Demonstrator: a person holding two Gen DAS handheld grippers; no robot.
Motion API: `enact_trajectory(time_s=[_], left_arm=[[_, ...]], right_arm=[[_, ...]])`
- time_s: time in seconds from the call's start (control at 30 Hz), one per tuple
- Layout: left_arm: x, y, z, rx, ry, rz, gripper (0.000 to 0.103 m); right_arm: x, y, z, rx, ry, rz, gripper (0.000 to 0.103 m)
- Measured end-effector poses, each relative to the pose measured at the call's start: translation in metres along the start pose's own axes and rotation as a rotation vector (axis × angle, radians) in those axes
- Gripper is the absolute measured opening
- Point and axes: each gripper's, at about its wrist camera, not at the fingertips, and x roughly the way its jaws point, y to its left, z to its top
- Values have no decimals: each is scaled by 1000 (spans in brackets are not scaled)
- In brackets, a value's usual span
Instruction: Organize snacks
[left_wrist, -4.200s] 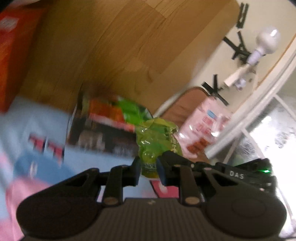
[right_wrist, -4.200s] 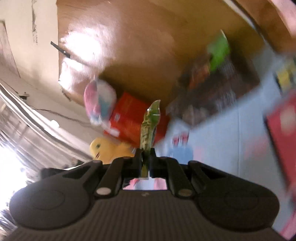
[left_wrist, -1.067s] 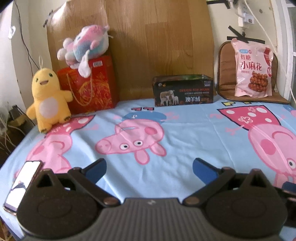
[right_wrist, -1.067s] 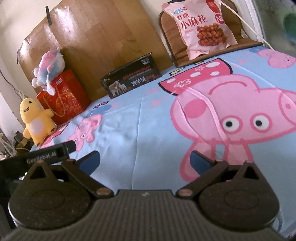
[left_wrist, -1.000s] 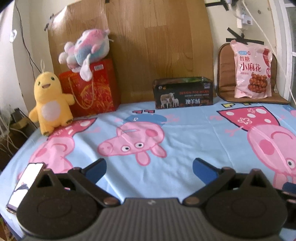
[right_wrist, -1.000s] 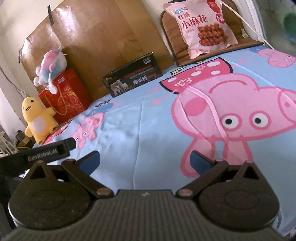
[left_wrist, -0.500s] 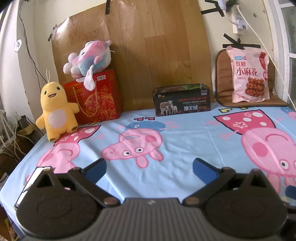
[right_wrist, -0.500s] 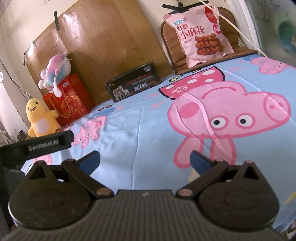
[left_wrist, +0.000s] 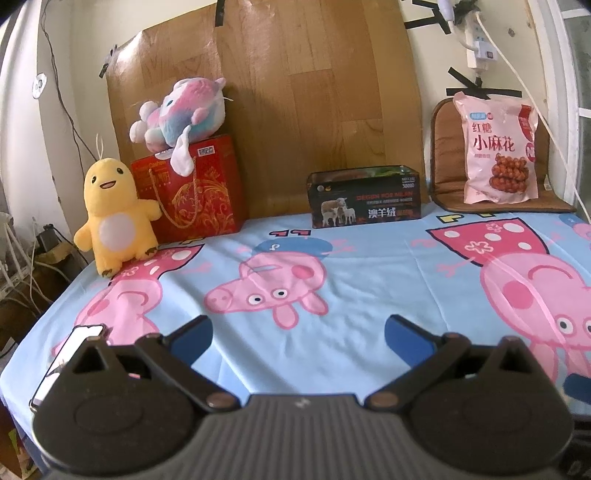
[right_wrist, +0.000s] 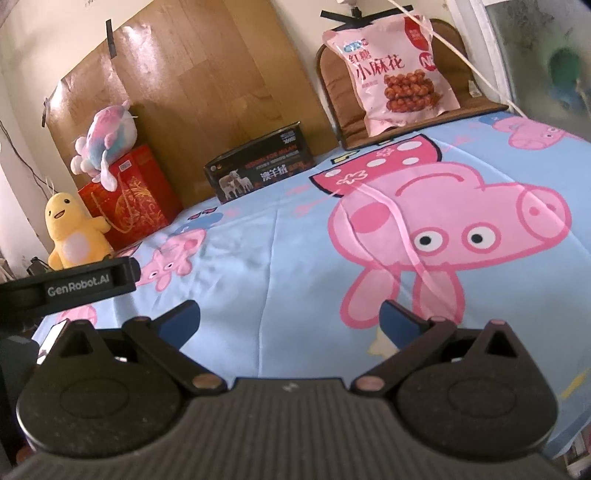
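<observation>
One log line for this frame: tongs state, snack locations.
left tongs: open, empty | right tongs: open, empty | pink snack bag: leaning on brown cushion | black box: at headboard

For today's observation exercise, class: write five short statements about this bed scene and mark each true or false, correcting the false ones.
1. The pink snack bag leans upright against a brown cushion. True.
2. The left tool grips a snack. False: it is open and holds nothing.
3. The multicoloured plush lies on the red gift bag. True.
4. The dark box stands between the yellow plush and the gift bag. False: it stands right of both.
5. The right tool is open. True.
</observation>
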Motion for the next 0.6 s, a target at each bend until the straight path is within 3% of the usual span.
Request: enact_trajectory(time_s=[0.6], left_arm=[[4, 2, -6, -6, 23, -11, 103]], right_arm=[[2, 2, -1, -43, 23, 22, 103]])
